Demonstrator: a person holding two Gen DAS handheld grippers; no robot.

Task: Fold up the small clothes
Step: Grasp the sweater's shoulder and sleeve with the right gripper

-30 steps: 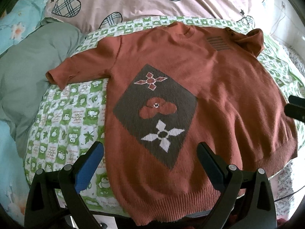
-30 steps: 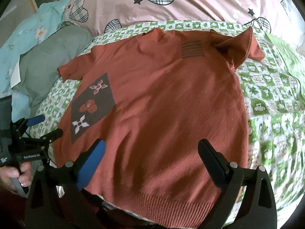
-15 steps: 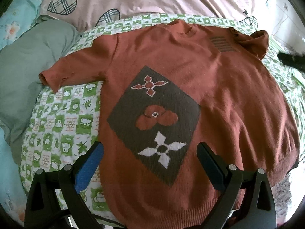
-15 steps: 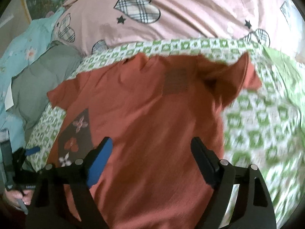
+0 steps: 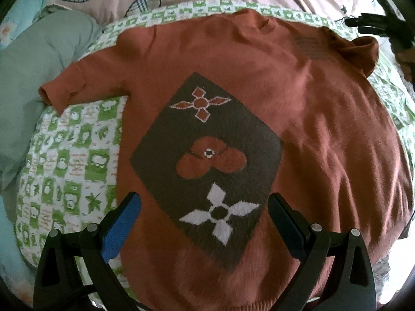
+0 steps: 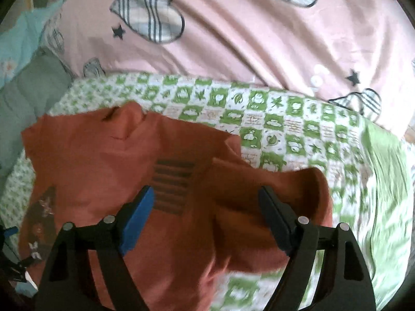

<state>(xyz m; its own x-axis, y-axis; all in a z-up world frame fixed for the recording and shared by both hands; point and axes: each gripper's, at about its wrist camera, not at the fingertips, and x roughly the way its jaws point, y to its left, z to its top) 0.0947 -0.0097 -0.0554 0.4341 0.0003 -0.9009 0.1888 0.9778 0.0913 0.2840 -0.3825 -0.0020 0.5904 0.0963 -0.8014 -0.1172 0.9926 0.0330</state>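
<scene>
Soft daylight over a bed. Spread across the middle, a quilt point(image 6: 282, 119) checked in green and white, printed with leaves and small figures. Behind it, from ten to two o'clock, a pink duvet point(image 6: 233, 31) with plaid hearts and dark stars. At nine o'clock in the left wrist view, a dull grey-green cushion point(image 5: 33, 67) lying against the quilt's edge. Beyond it, at ten o'clock, light blue bedding point(image 6: 18, 39) with pale flowers. At three o'clock in the right wrist view, a plain light green cloth point(image 6: 384, 171) draped beside the checks
</scene>
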